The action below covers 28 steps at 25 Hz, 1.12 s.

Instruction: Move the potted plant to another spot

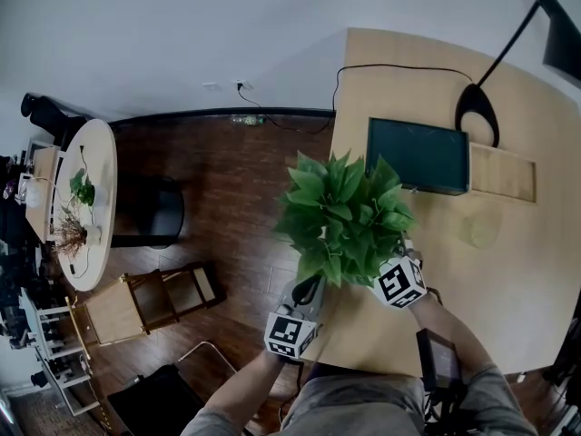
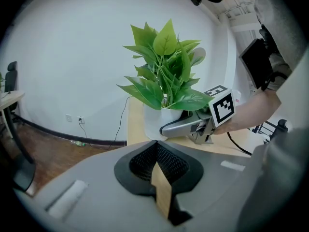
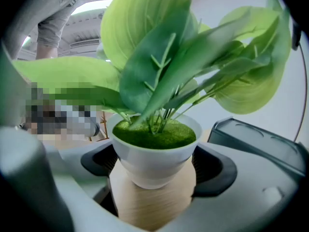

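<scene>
right gripper (image 3: 154, 166) is clamped on the white round pot (image 3: 152, 151) of the green leafy potted plant (image 1: 345, 214), with the pot seated between both black pads (image 3: 215, 166). left gripper (image 2: 155, 143) is clenched tip to tip with nothing in it, at 7 o'clock of the plant and clear of the pot. The plant is at the left edge of the light wooden table (image 1: 427, 89). A dark rectangular screen (image 1: 418, 155) lies at 1 o'clock of it. Can't tell if the pot base touches the table.
</scene>
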Available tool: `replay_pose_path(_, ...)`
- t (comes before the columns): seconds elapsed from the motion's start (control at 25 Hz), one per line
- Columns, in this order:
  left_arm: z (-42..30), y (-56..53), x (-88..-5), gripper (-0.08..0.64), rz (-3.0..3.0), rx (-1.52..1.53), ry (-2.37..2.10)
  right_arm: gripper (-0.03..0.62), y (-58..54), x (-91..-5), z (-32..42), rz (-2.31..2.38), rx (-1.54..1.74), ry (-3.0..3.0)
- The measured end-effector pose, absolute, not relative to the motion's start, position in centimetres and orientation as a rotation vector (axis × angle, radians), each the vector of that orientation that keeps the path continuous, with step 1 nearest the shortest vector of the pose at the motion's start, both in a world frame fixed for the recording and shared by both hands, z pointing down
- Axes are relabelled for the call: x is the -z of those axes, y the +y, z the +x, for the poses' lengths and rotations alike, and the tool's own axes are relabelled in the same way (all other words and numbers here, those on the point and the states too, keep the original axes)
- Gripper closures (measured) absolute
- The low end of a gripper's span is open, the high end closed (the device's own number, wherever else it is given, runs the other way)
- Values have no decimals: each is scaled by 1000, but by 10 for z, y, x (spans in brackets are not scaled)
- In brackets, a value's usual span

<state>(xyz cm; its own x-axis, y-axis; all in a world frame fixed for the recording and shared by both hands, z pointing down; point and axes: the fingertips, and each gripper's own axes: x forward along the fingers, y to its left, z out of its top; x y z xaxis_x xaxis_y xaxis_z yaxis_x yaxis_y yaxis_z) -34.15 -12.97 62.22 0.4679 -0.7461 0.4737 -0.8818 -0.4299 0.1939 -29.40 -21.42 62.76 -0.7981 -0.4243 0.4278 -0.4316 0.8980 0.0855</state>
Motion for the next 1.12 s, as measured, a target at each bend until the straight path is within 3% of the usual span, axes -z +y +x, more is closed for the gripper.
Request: replay_pose_path(1.12, -334, -172, -597, 560, 2388, -431, -1393, 116, -214, -611, -282, 673, -142, -2779)
